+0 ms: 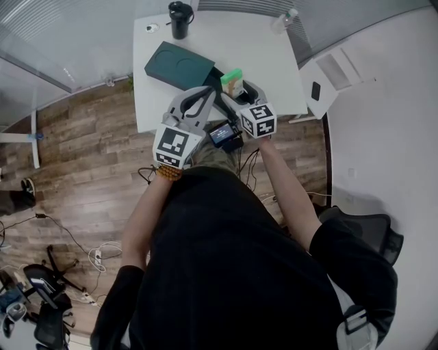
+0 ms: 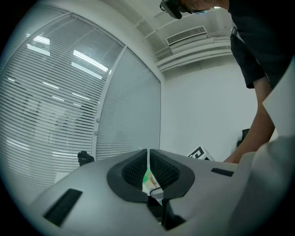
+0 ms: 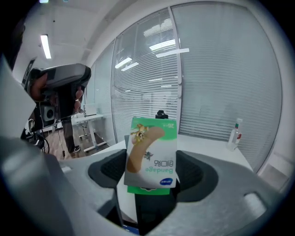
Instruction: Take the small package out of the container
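Here was the small package (image 3: 151,148), a green-and-white bandage pack, standing upright between the jaws of the right gripper (image 3: 151,161). The jaws were only as wide apart as the pack, a pad against each side edge, and nothing else touched it. From the head view it was up in the air, outside the dark green container (image 1: 179,65), just off that container's right corner on the person's side.

The left gripper (image 2: 148,156) had its jaws all but closed. A thin green-and-white packet (image 2: 150,183) was pinched edge-on between the pads, low in the grip. That gripper sat on the near side of the container, its tips close beside the right gripper's. Whether the thin packet came from the same pack could not be told.

The container lay flat on the white table (image 1: 274,61). A black cup (image 1: 180,19) stood beyond it, and a clear bottle (image 1: 284,20) was well off to its right.
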`<state>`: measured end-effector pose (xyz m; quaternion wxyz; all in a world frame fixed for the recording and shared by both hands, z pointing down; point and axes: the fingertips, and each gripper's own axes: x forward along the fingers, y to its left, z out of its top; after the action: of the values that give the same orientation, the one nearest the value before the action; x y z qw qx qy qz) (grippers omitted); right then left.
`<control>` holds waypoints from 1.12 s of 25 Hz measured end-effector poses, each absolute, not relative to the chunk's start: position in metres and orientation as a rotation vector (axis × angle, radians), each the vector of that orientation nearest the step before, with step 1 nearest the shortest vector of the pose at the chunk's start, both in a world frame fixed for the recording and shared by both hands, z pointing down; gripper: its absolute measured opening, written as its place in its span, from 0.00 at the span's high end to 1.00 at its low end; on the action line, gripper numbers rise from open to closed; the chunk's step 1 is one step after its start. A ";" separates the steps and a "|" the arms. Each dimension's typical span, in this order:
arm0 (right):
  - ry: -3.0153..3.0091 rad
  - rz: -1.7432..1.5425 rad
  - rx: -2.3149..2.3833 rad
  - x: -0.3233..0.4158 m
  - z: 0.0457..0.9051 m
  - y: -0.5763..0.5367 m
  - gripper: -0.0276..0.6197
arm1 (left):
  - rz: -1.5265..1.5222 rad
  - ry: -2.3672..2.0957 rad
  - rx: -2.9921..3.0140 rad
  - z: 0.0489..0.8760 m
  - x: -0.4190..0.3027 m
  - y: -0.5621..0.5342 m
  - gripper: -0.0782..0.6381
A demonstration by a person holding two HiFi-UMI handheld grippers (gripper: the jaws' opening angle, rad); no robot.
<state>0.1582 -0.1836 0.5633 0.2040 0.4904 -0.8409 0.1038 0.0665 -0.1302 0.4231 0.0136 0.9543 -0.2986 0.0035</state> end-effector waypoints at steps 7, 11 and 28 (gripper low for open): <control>-2.440 0.238 1.444 0.151 0.530 -0.179 0.45 | 0.017 -0.951 2.967 0.424 0.064 -0.134 0.86; -2.490 0.181 1.504 0.149 0.504 -0.173 0.45 | 0.012 -0.973 2.976 0.421 0.062 -0.134 0.86; -2.588 -0.056 1.655 0.147 0.420 -0.156 0.45 | -0.039 -1.018 2.996 0.408 0.064 -0.129 0.86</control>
<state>0.1467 -0.1559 0.4197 0.0344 0.5383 -0.8418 -0.0182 0.0635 -0.1290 0.4079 -0.0112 0.9467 -0.3216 -0.0123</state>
